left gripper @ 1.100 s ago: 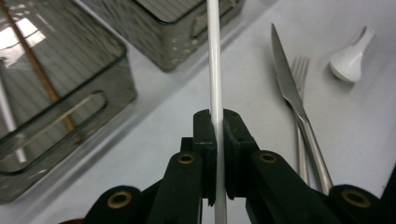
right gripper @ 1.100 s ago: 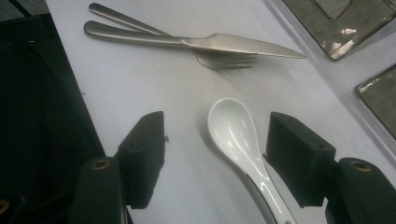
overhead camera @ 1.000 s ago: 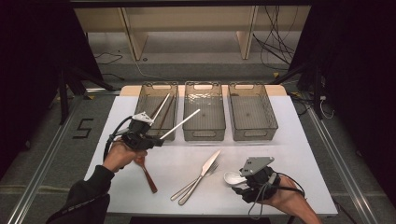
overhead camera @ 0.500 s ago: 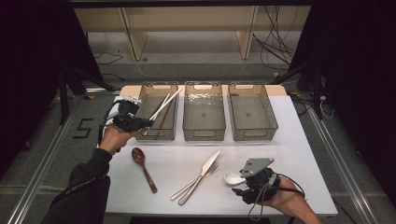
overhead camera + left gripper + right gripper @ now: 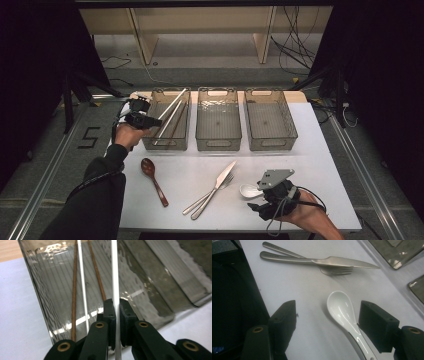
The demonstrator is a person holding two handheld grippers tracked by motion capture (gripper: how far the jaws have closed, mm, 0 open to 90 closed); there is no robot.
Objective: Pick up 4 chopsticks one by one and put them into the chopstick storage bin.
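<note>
While the white chopstick [image 5: 114,285] is clamped between the jaws of the left gripper [image 5: 148,120], its long end reaches over the leftmost bin [image 5: 150,142], toward one o'clock from the hand in the high view. It looks thin, stiff, light and rather smooth, so I judge it can slip or swing if it is held at one end; the grip here sits near its lower end, which leaves a long lever. A second white chopstick [image 5: 82,290] and two brown chopsticks [image 5: 74,295] lie already inside this bin.

At about five o'clock on the table [image 5: 310,165], the right gripper [image 5: 256,198] has its jaws standing wide apart, and they have just been opening. The white ceramic spoon [image 5: 342,312] lies between them on the table, with its handle just beside one jaw, but the pads do not press on it. This spoon is hard, glossy and breakable; its narrow handle seems the better place to take.

Farther out, toward nine o'clock from the spoon, a knife [image 5: 216,185] lies across a fork [image 5: 205,197], and a brown wooden spoon [image 5: 152,180] lies well apart at the left.
</note>
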